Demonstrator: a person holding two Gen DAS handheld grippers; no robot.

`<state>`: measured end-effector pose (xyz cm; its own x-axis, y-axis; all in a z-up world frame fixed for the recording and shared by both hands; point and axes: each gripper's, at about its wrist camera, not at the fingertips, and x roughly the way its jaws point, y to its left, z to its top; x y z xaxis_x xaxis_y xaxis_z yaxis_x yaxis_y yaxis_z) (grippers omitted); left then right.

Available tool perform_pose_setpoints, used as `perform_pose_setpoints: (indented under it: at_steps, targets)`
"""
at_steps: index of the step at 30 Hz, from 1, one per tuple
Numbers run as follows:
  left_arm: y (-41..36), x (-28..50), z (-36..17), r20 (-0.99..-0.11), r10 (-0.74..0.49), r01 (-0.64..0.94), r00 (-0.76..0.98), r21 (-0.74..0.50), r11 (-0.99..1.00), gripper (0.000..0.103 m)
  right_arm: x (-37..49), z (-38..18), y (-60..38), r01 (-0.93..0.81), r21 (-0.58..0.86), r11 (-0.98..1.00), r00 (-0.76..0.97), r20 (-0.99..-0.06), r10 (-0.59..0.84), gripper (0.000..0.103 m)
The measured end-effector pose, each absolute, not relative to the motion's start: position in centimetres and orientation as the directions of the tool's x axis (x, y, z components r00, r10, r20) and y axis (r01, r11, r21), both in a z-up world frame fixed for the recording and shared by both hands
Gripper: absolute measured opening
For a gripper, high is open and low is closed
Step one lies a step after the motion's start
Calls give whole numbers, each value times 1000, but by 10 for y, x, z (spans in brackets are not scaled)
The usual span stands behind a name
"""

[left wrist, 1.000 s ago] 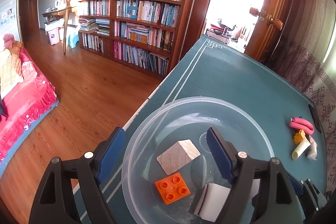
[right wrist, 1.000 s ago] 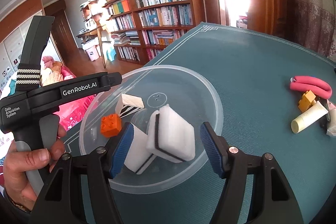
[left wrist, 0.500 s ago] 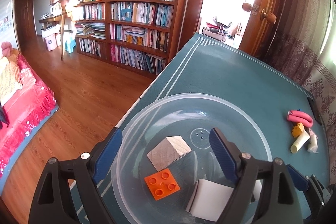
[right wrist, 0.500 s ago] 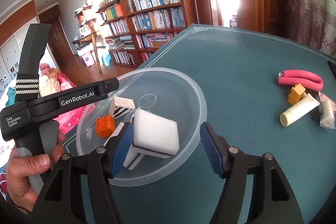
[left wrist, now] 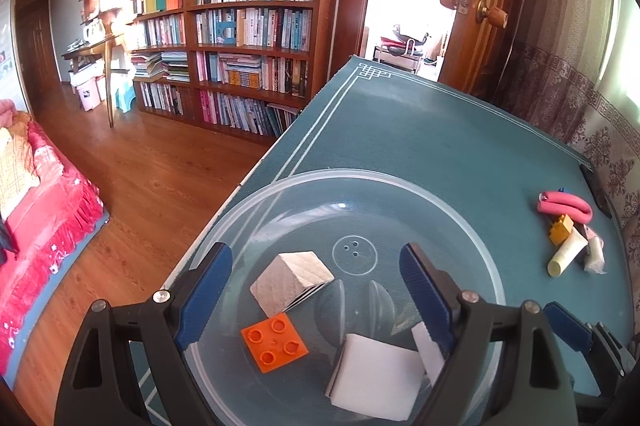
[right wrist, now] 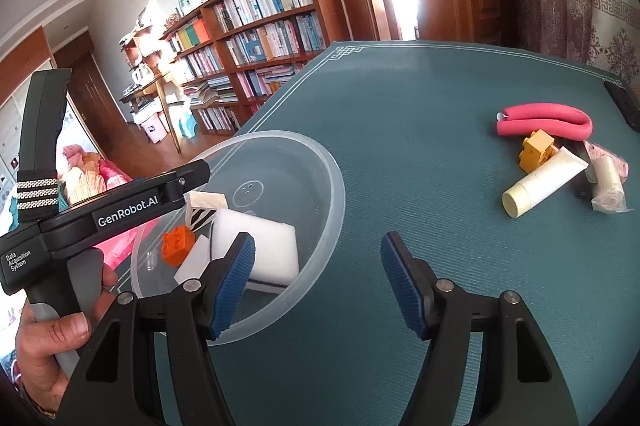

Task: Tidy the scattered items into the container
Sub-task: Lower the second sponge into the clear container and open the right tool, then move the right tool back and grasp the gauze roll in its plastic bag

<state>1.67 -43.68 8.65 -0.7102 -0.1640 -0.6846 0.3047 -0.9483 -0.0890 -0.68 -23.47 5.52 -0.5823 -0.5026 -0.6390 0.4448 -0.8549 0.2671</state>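
right claw now clear of the bowl, both claws released, left claw labelled "genrobot.ai"

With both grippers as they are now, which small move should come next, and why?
Probably swing the open, empty right gripper toward the cream plastic tube in the pile outside the clear plastic bowl. The white foam block already lies inside.

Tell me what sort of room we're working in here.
Most likely a home living room or study: a tall bookshelf packed with books, a wooden floor, and a red-covered sofa or bed beside the teal-covered table.
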Motion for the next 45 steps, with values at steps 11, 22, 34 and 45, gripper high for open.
perform_pose_setpoints:
  at_steps: [11, 22, 34, 45]
  targets:
    - [-411, 12, 88, -690, -147, 259, -709, -61, -964, 89, -18, 49, -210, 374, 293, -880, -595, -652, -470, 69]
    - [-379, 1, 88, -702, -112, 194, -704, -38, -980, 89, -27, 42, -172, 298, 305, -904, -618, -660, -427, 69]
    - [-343, -11, 90, -707, -87, 129, -702, -5, -992, 89, -34, 33, -122, 193, 319, -928, -647, -670, -364, 69]
    - [-303, -24, 92, -714, -38, 56, -699, -3, -998, 89, -42, 40, -73, 92, 298, -950, -696, -663, -276, 69]
